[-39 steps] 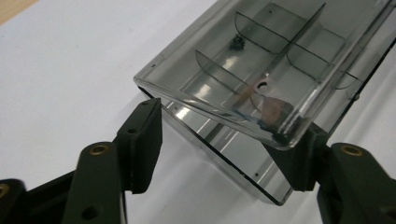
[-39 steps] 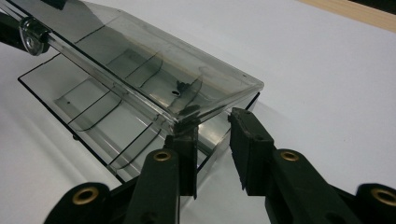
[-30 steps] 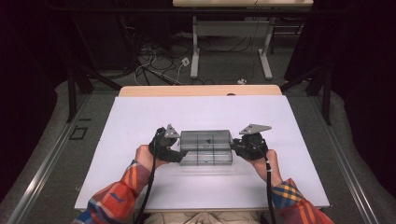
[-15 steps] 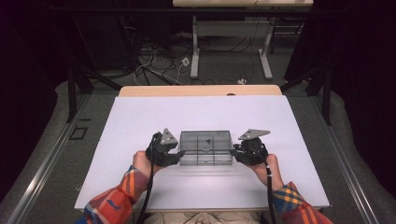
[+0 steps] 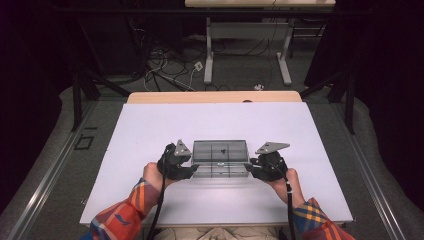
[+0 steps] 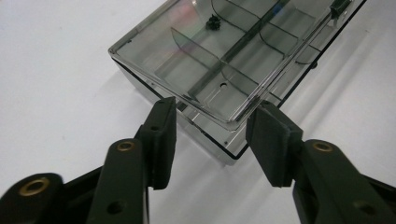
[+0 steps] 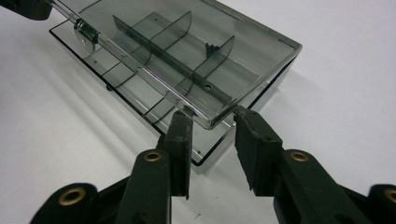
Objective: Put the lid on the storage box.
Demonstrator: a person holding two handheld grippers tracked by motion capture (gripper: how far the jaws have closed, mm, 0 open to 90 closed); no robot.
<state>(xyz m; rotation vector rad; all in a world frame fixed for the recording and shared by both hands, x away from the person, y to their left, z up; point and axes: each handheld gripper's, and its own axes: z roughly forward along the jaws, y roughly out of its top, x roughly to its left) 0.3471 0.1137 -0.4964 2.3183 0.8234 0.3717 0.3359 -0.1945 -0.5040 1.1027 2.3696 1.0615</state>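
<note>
A smoky clear compartment box (image 5: 220, 159) lies on the white table (image 5: 215, 120), with a small black part (image 5: 223, 148) in one cell. My left gripper (image 5: 191, 169) is at the box's left end. In the left gripper view its pads (image 6: 163, 135) press on both sides of one corner of the box's upper shell (image 6: 224, 60), after its jaws closed in and then eased a little. My right gripper (image 5: 251, 169) is at the right end. Its pads (image 7: 254, 140) clamp another corner of the shell (image 7: 177, 51), its jaws having eased slightly. The shell sits a little above the shallow lower half (image 7: 205, 149).
A bare wooden strip (image 5: 215, 96) runs along the table's far edge. Beyond it stand a desk frame (image 5: 247, 45) and loose cables (image 5: 160, 70) on the floor. The white tabletop stretches wide on both sides of the box.
Both hands stay at the box's two ends, and the left gripper has shifted a touch toward the person. The box has not moved.
</note>
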